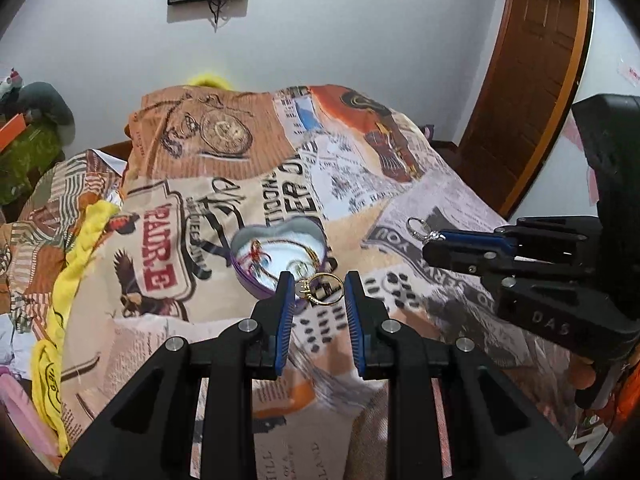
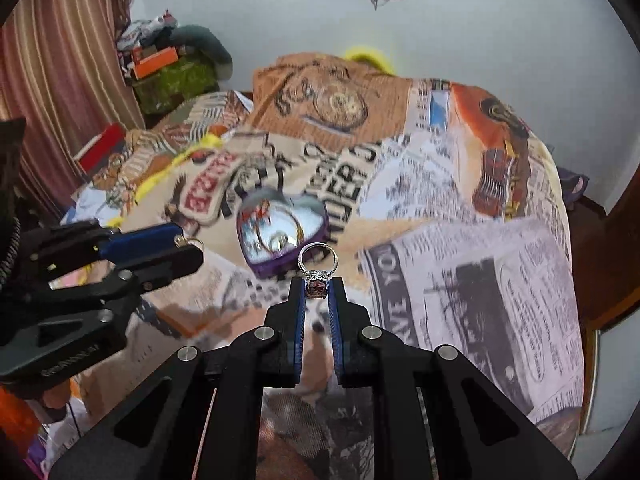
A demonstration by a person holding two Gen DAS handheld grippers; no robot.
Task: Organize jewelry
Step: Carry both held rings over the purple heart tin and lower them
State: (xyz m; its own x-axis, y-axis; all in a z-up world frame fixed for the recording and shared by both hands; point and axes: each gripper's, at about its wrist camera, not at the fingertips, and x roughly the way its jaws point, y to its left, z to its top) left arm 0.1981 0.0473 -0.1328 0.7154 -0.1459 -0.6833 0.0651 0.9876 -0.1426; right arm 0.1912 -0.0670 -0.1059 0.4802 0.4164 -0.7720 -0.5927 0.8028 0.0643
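The heart-shaped jewelry box (image 1: 280, 256) lies open on the printed bedspread (image 1: 400, 208), just beyond and below your two grippers, a red-and-gold chain and a ring already coiled inside it. From your left gripper (image 1: 319, 286), the box sits straight ahead and slightly to the left, its near rim almost under the fingertips; from your right gripper (image 2: 318, 286), the box (image 2: 280, 236) lies ahead and to the left, a little farther off. Your left gripper's jaws are clamped across the gold ring (image 1: 322, 289), its band spanning the gap between the blue pads, stone setting against the left pad. Your right gripper's jaws are nearly together, pinching the silver ring (image 2: 318, 266) by its pink stone, with the band standing upright above the tips. The left hand looks the nearer to the box, so its ring probably needs only a short carry forward before release; the right one would have to swing left across the bedspread.
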